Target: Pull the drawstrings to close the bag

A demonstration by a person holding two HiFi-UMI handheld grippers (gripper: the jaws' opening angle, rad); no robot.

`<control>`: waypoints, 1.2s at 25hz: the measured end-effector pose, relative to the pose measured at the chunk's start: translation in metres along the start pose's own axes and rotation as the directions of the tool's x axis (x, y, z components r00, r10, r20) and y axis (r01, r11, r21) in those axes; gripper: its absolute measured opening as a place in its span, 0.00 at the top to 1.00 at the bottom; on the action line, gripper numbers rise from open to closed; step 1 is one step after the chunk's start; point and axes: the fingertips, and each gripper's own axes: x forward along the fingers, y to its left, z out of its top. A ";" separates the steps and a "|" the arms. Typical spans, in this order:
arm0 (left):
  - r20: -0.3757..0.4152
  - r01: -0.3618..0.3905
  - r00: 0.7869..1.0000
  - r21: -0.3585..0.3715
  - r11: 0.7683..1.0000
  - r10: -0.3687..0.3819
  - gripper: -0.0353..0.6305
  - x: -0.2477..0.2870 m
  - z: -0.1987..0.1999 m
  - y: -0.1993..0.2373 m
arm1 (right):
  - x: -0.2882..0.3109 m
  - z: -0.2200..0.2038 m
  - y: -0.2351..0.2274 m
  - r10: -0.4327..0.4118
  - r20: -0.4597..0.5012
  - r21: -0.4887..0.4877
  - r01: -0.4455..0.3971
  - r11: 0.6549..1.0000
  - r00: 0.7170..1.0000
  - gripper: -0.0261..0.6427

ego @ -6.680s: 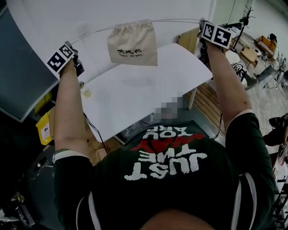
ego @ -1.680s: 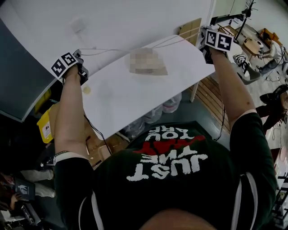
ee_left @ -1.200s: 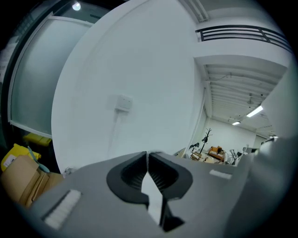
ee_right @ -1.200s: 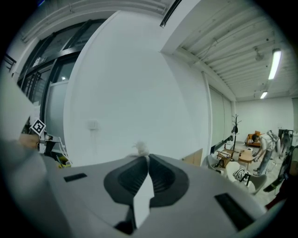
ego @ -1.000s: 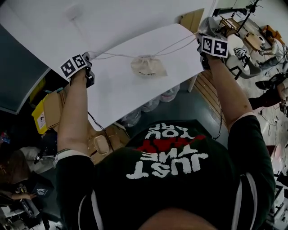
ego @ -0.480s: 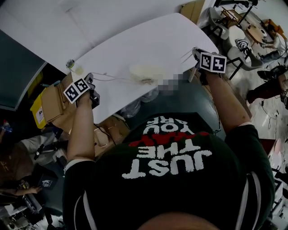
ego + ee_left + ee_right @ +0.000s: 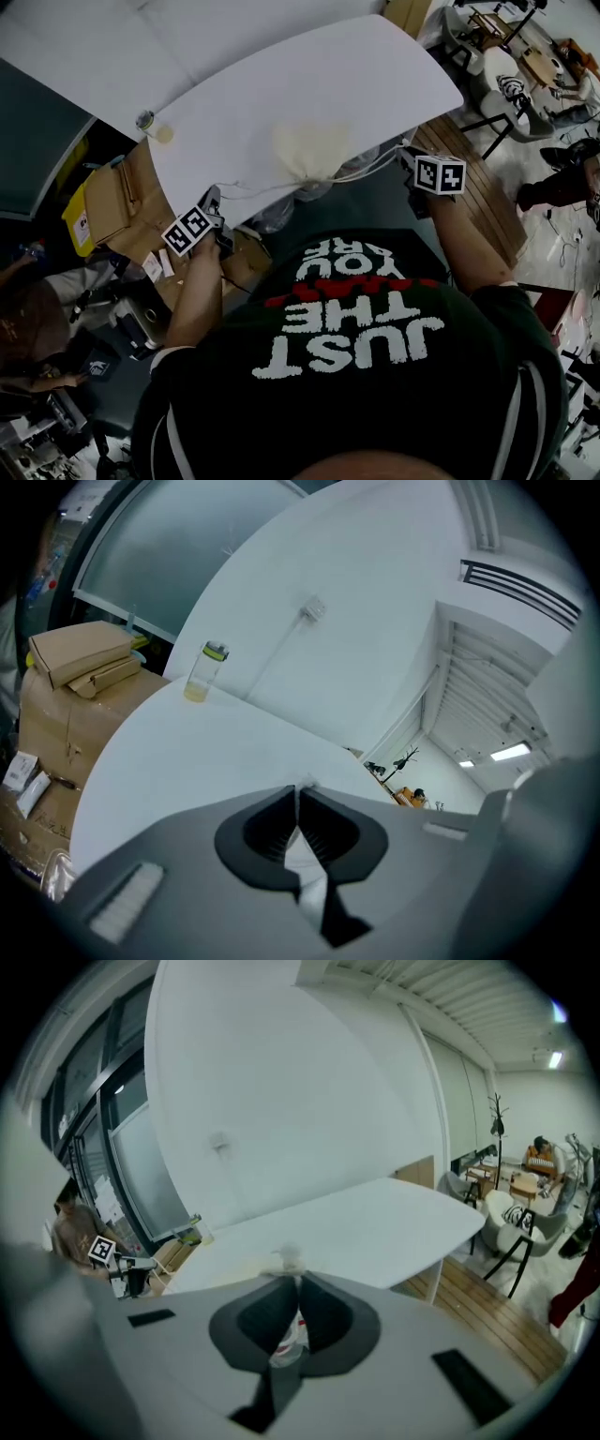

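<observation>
Quick tally from us: we count one bag (image 7: 305,148), one white table (image 7: 281,75) and one small bottle (image 7: 203,672) at its corner. Everything else comes in twos: left drawstring (image 7: 262,190) and right drawstring (image 7: 367,169), left gripper (image 7: 298,791) and right gripper (image 7: 297,1282), and two marker cubes (image 7: 190,231) (one per gripper). Cardboard boxes (image 7: 52,719): we make out at least two.
</observation>
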 end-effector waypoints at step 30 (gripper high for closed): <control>-0.099 0.081 0.993 0.100 0.992 -0.071 0.93 -0.012 -0.090 -0.020 | 0.002 -0.073 0.017 0.160 -0.076 0.011 -0.159 0.987 0.984 0.95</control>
